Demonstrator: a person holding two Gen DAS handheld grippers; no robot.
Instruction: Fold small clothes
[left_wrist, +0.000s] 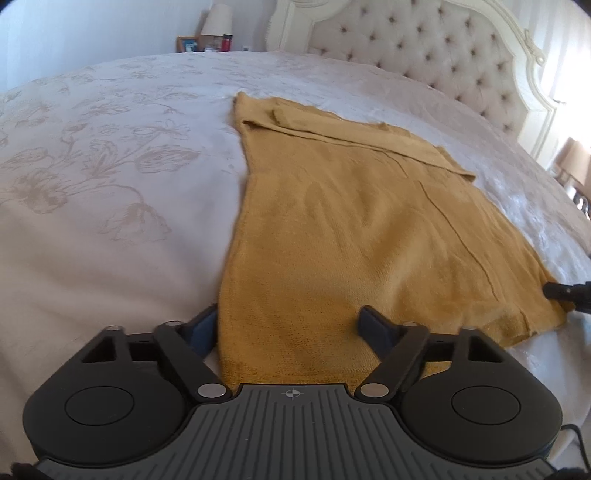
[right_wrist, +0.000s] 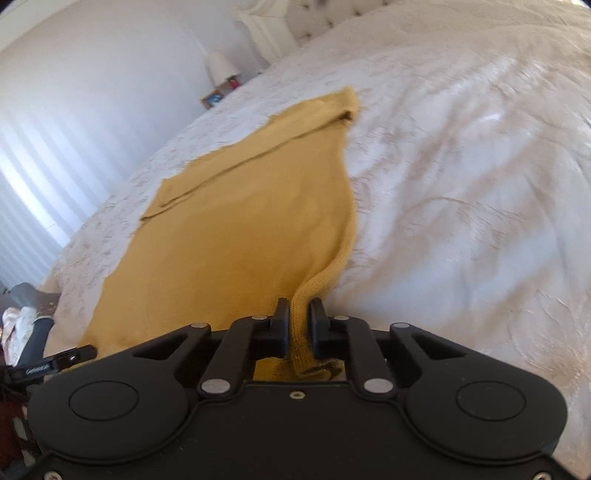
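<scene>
At the near hem of the top, the right gripper is pinched onto a bunched corner of the yellow knit — the fabric rises between its pads in a ridge. The left gripper is at the other near corner with its jaws apart; the hem lies between them, one finger resting over the cloth, but the pads do not press it, so that corner is not yet gripped.

Outward from there, the top lies spread flat on the bed, running away toward the headboard. At its far end a sleeve already lies folded across the body — so, as I judge it, the sleeve step is done and the lengthwise fold is only starting. Left to do: close the left gripper on its corner, lift both corners, carry the hem toward the far end, then likely one more fold to make it compact.
</scene>
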